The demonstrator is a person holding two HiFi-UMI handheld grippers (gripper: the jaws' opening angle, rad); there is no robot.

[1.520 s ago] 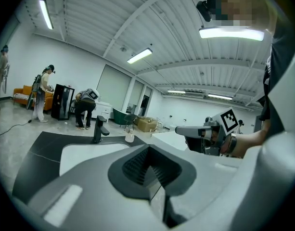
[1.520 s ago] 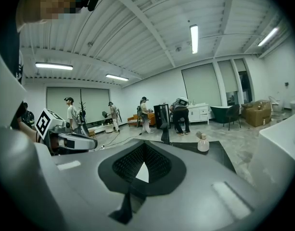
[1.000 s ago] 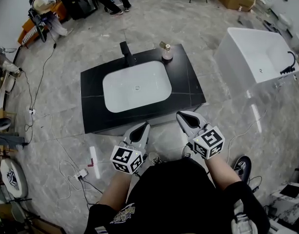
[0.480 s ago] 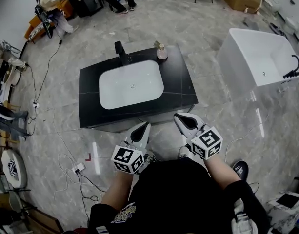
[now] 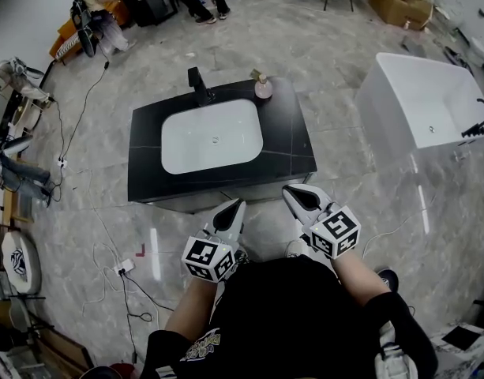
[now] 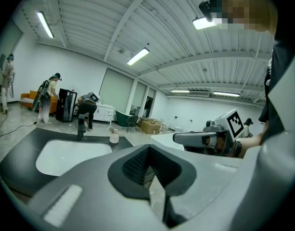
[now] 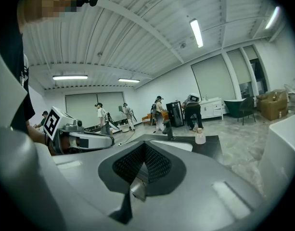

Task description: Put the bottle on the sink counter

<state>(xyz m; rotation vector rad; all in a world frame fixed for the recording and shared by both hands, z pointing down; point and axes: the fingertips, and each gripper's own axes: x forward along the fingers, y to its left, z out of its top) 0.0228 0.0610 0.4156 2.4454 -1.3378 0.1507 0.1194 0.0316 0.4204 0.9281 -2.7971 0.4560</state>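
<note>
left hand-held gripper: clenched, jaws pressed together with nothing between them; held low in front of the person's torso, tips toward the near edge of the surface.
right hand-held gripper: likewise clenched and empty; beside the left one with a gap between them, also aimed at the surface.
bottle: small, pale, round-bodied; upright on the surface at its far right corner, near the faucet, well apart from both hand-held grippers.
surface: black rectangular top, standing alone on the floor.
basin: white, rounded rectangle, sunk into the middle of the surface; a drain shows at its centre.
faucet: black, upright at the far edge of the surface, behind the basin and left of the bottle.
bathtub: white, on the floor to the right of the surface, apart from it.
floor: grey marbled tiles, glossy; cables trail across it at the left.
people: several at the far side of the room, by dark furniture.
</note>
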